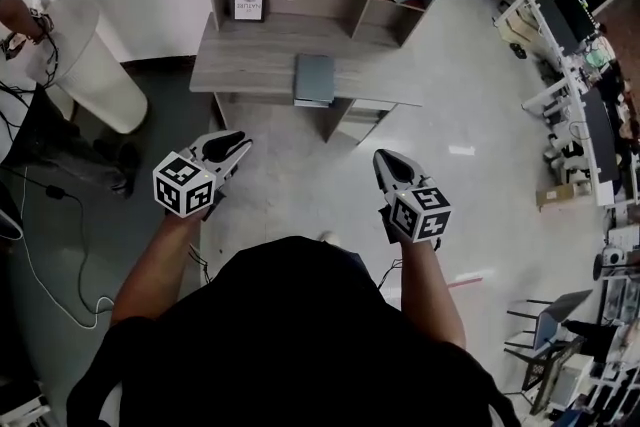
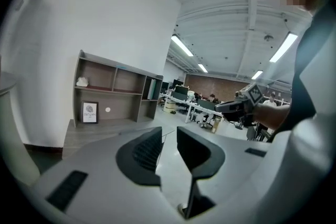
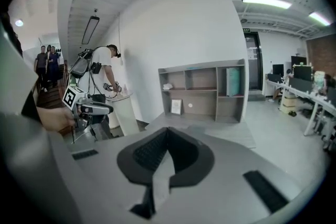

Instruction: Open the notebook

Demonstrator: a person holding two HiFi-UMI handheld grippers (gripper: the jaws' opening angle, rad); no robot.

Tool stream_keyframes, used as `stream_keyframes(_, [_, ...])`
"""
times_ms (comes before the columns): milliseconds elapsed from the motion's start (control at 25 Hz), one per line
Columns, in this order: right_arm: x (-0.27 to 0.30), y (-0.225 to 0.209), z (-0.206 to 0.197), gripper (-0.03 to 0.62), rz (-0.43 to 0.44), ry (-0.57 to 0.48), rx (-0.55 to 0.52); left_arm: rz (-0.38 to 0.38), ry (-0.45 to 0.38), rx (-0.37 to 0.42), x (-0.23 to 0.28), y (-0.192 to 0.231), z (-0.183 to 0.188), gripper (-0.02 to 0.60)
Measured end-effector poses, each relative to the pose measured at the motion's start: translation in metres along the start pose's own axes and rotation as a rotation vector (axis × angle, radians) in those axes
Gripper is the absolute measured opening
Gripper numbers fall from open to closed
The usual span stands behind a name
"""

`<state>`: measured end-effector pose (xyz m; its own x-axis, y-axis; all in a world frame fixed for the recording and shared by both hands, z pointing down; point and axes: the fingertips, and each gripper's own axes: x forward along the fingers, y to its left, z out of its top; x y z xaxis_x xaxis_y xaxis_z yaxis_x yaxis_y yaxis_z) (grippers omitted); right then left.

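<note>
The notebook (image 1: 315, 80) is seen lying closed on the worktop (image 1: 250, 65) at the upper centre of the head view, well apart from both claws. At mid-frame, the left claw (image 1: 238, 144) is held with jaws apart and nothing between them. The right claw (image 1: 384, 158) is held with jaws together.

Matt wood-grain desk (image 1: 250, 63); glossy smooth floor (image 1: 480, 215)
</note>
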<state>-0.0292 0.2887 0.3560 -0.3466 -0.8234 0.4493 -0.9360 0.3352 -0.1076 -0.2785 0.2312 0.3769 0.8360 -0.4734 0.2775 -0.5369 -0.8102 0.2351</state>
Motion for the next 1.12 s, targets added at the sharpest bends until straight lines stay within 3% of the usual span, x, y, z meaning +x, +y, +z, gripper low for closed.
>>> stream_keyframes(360, [-0.001, -0.010, -0.015, 0.003, -0.027, 0.043, 0.008, -0.031, 0.020, -0.010, 0.013, -0.001, -0.009, 0.095])
stream_keyframes(680, [0.018, -0.036, -0.013, 0.003, 0.006, 0.042, 0.022, -0.003, 0.051, -0.015, 0.038, 0.005, -0.008, 0.095])
stream_keyframes(1120, [0.069, -0.120, -0.001, 0.003, 0.075, 0.087, 0.024, 0.055, 0.072, -0.038, 0.115, 0.027, 0.015, 0.095])
